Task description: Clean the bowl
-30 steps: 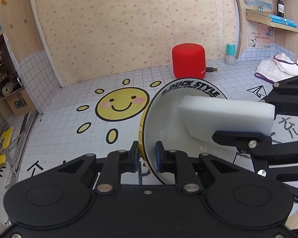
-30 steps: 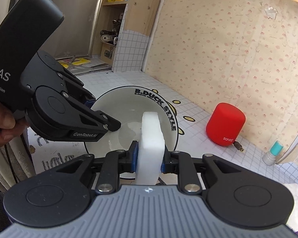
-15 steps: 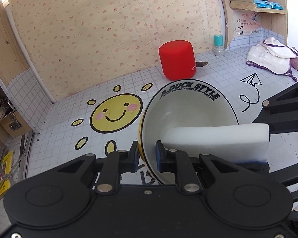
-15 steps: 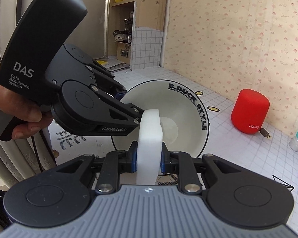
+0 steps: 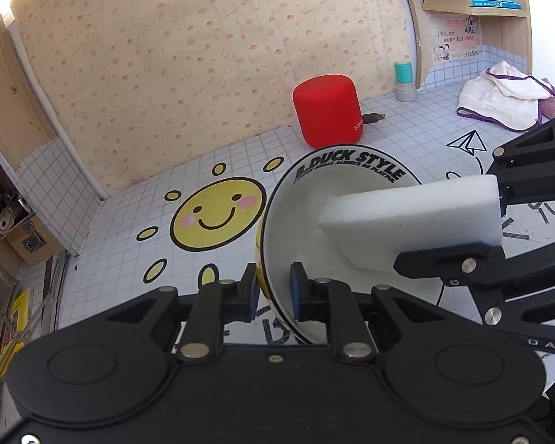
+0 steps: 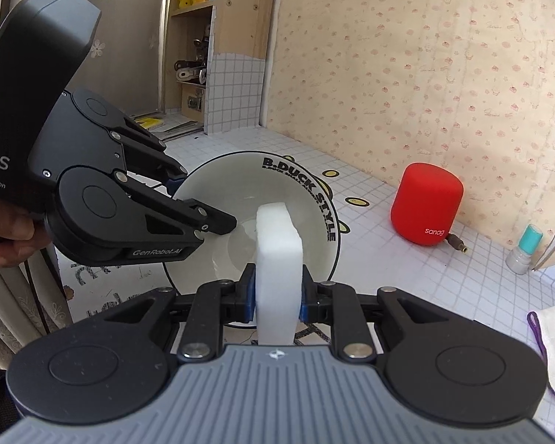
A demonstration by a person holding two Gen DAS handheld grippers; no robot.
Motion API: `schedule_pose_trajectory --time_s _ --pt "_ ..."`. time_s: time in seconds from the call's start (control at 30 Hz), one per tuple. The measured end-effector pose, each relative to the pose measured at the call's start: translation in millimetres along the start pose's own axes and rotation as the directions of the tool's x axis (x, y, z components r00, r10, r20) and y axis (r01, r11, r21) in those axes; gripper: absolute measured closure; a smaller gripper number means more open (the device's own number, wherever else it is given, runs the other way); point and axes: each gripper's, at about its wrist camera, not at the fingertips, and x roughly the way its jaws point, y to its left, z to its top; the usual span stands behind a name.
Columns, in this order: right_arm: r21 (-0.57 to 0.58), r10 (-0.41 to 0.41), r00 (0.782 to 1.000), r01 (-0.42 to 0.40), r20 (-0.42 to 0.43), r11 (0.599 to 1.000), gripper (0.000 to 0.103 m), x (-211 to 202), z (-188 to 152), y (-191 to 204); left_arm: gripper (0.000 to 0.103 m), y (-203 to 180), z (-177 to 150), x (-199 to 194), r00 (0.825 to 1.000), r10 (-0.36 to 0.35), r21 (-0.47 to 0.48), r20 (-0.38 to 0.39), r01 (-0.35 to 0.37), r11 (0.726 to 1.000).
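A white bowl with a black "B.DUCK STYLE" rim and yellow outside is held tilted on its side above the table. My left gripper is shut on its near rim, one finger inside and one outside. My right gripper is shut on a white sponge block. The sponge's far end pushes into the bowl's white inside. In the left wrist view the sponge enters the bowl from the right. In the right wrist view the left gripper clamps the bowl's left rim.
A red cylindrical speaker with a cable stands by the back wall. A small teal-capped bottle stands beside a wooden shelf. A white cloth lies at the far right. The table mat shows a yellow smiling sun.
The sponge has moved inside the bowl, from low near the bottom rim half a second ago to higher and deeper now. The left gripper keeps its hold on the rim.
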Motion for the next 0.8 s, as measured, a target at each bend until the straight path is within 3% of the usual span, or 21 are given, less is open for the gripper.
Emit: schedule_pose_trajectory --time_s 0.13,0.23,0.4,0.53,0.6,0.8 --pt "0.001 0.009 1.0 -0.009 -0.012 1.0 0.077 2.9 -1.6 2.4 0.084 -2.3 -0.5 -1.1 1.0 0.012 -0.005 -0.001 -0.012 1.0" --pt "-0.002 0.026 1.0 -0.026 -0.005 1.0 0.064 2.3 -3.1 4.3 0.084 -3.5 -1.3 -1.8 1.0 0.023 -0.019 -0.002 -0.023 1.0" --pt "-0.014 0.023 1.0 -0.023 0.009 1.0 0.063 2.1 -3.9 6.3 0.082 -5.1 -3.9 -3.5 0.999 0.032 -0.034 -0.009 -0.032 0.999" --pt "0.004 0.018 0.999 -0.018 0.039 1.0 0.065 0.2 -4.7 3.9 0.077 -5.7 -8.7 -5.7 0.999 0.027 -0.065 -0.019 -0.028 0.997" --pt "0.018 0.027 0.998 -0.028 0.052 0.999 0.079 -0.8 -5.5 1.3 0.073 -6.1 -11.4 -5.8 0.999 0.022 -0.086 -0.026 -0.025 0.996" --pt "0.043 0.068 0.997 -0.07 0.046 0.997 0.079 -0.2 -7.0 -0.8 0.071 -4.3 -16.3 -8.1 1.0 0.008 -0.191 -0.026 -0.012 0.982"
